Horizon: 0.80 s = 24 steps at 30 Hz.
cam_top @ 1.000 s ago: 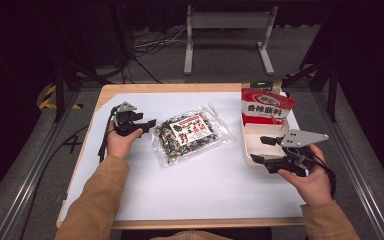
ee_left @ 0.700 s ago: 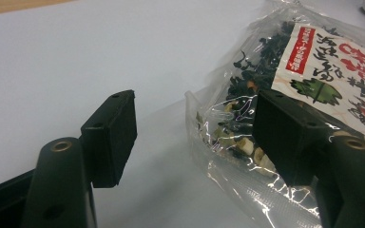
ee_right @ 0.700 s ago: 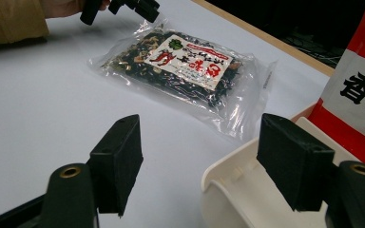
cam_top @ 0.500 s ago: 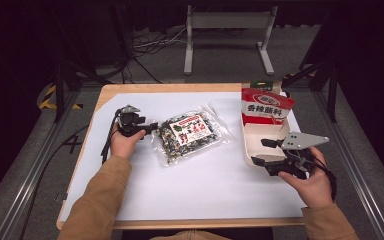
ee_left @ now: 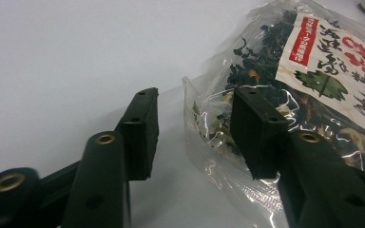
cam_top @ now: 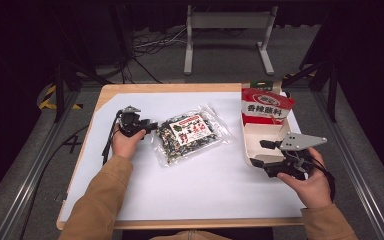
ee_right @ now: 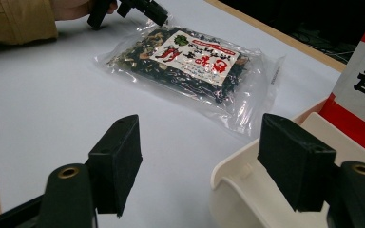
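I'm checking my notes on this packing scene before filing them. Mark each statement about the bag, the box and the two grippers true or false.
1. The clear bag of dried mix lies flat on the white table cover. True.
2. The left gripper has lifted the bag off the table. False: its jaws have just been closing around the bag's corner, with a gap on one side, and the bag lies on the table.
3. The right gripper straddles the white box rim. True.
4. The box holds the bag. False: the bag lies beside it.
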Tool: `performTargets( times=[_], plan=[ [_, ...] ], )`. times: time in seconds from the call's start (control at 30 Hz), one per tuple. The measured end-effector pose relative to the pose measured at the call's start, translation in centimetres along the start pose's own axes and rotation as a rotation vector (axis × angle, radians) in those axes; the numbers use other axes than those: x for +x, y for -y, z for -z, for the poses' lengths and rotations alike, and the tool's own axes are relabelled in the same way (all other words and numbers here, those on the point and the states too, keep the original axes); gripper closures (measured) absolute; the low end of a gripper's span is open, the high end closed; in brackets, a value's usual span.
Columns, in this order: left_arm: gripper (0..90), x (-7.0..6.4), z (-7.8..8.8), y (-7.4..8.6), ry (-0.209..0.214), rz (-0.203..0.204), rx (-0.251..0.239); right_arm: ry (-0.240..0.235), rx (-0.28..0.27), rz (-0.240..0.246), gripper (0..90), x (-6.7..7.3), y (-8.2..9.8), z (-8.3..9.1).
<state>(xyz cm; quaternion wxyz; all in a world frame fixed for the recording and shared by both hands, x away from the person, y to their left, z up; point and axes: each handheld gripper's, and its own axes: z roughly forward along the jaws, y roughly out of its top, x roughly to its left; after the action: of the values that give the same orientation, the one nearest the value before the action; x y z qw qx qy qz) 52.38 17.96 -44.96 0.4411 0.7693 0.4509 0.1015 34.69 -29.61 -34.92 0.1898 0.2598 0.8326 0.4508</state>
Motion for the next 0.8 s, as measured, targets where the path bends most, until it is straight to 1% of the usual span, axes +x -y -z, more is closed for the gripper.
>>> performTargets(
  times=[0.1, 0.17, 0.23, 0.37, 0.47, 0.6, 0.7, 0.73, 0.8],
  plan=[
    [64.1, -0.09, 0.01, -0.03, 0.004, -0.013, 0.008, -0.003, 0.002, 0.0, 30.7, 0.04, 0.01, -0.07],
    [68.1, -0.24, -0.04, -0.02, -0.002, -0.013, 0.015, -0.004, 0.002, 0.001, 30.7, 0.06, 0.0, -0.11],
    [71.7, -0.31, -0.06, -0.04, 0.001, -0.019, 0.02, -0.004, -0.001, 0.005, 30.6, 0.08, -0.02, -0.13],
    [81.5, -0.6, -0.05, -0.1, -0.021, -0.036, 0.026, -0.005, 0.002, 0.003, 30.6, 0.12, 0.03, -0.16],
    [86.8, -0.6, -0.03, -0.11, -0.021, -0.035, 0.027, -0.007, 0.003, 0.002, 30.6, 0.11, 0.08, -0.21],
    [89.4, -0.61, -0.02, -0.12, -0.019, -0.033, 0.029, -0.006, 0.005, 0.006, 30.6, 0.11, 0.09, -0.26],
    [90.0, -0.86, 0.02, -0.19, -0.033, -0.046, 0.031, -0.008, 0.005, 0.009, 30.6, 0.15, 0.13, -0.39],
    [90.0, -0.94, 0.06, -0.19, -0.031, -0.04, 0.033, -0.01, 0.005, 0.01, 30.7, 0.18, 0.14, -0.41],
    [90.0, -0.83, 0.24, -0.23, -0.022, -0.043, 0.038, -0.012, 0.0, 0.01, 30.9, 0.23, 0.14, -0.46]
  ],
)
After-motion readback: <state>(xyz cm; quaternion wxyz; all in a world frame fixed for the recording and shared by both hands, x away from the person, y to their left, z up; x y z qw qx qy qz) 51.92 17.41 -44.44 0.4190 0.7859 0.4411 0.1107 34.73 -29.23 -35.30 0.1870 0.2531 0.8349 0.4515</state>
